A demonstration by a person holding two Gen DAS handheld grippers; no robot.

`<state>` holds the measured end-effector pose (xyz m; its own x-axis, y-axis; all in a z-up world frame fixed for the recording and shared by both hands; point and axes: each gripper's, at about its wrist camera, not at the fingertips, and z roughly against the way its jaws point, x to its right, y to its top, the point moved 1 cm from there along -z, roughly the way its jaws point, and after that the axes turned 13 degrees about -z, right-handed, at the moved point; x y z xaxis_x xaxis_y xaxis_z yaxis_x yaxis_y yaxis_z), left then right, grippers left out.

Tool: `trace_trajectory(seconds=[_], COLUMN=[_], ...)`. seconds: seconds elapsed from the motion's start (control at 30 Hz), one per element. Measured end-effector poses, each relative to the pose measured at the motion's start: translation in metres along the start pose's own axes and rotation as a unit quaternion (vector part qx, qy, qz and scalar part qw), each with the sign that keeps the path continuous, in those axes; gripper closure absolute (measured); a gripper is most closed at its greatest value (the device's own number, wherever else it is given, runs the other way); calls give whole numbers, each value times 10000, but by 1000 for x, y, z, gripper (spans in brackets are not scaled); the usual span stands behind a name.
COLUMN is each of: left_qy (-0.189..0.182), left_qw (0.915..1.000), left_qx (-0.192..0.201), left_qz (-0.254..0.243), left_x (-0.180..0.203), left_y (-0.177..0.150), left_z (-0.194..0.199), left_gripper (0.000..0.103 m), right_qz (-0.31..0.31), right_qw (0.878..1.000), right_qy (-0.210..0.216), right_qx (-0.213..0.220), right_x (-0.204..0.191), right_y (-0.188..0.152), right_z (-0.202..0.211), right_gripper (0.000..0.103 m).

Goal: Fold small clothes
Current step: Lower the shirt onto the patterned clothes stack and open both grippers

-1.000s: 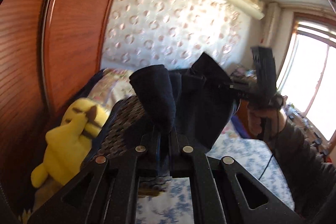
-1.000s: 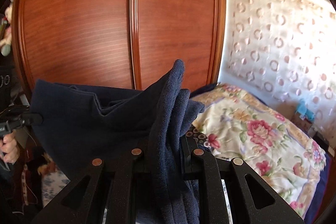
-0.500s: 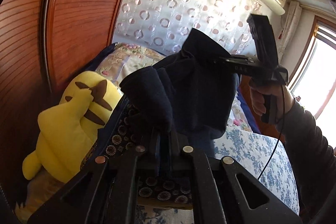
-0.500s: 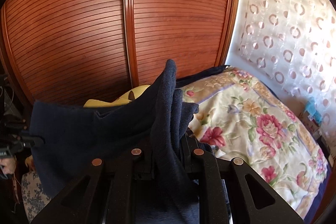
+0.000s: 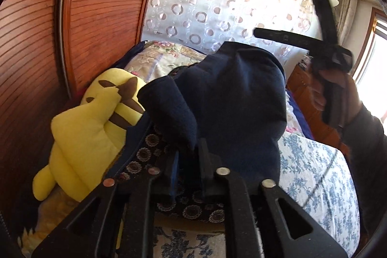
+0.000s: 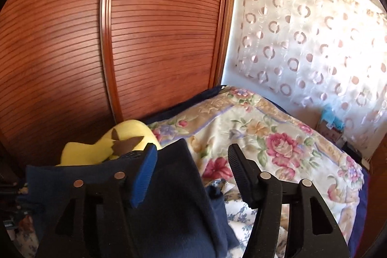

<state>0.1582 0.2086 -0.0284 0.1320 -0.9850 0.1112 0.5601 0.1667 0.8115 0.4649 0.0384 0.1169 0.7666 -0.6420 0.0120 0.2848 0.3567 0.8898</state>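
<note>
Left wrist view: left gripper [image 5: 187, 161] low in the middle, jaws just eased a little apart, a narrow gap showing. Navy garment [image 5: 229, 100] bunched directly ahead of the tips, one rolled fold drooping into the gap and resting against the inner faces; whether the pads still pinch it cannot be told. Rest of the cloth heaped in front and to the right, lying on a dark patterned cushion [image 5: 145, 156] and the blue-flowered sheet [image 5: 314, 168]. Yellow plush toy [image 5: 92, 127] to the left, against the wooden wardrobe [image 5: 96, 16]. Right gripper [image 5: 261, 34] up at the upper right, clear of the cloth, nothing in it, held in a hand [image 5: 338, 93] with a dark sleeve.

Right wrist view: right gripper [image 6: 191, 158] with jaws just spread wide, blue pad [image 6: 142, 175] on the left finger bare. Navy garment [image 6: 169, 197] lying below and between the fingers, leaning on the left one, apart from the right one, not pinched. Floral quilt [image 6: 266, 137] beyond, yellow plush toy [image 6: 116, 142] behind the cloth at left, patterned curtain [image 6: 302, 40] at the back.
</note>
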Motion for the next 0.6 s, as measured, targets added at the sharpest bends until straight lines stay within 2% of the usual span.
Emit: trace_trajectory(seconds=[0.13,0.17,0.23,0.37,0.6], left_qy=[127,188,246,498,435], left_qw=[9996,9992,9981,9950,9917], left_qx=[202,267,466,636,802], left_qz=[-153,-214,-305,-585,-903], left_x=[1,3,5,17,50], left_y=[2,3,4,8,10], left_z=[13,18,29,45,68], left_gripper=[49,33,21,20,20], right_qz=[-5,-30,-114,-303,-513], right_qw=[9999,9999,9998,9994,9984], right_qy=[110,105,145,139,-94], right_qx=[-71,-84,-107,-28,221], right_x=[-7,-9,-9,-12,-29], right_y=[-21,-24,-35,-57,-90], right_z=[23,25,36,74,140], right_gripper=[40,40,40,40,39])
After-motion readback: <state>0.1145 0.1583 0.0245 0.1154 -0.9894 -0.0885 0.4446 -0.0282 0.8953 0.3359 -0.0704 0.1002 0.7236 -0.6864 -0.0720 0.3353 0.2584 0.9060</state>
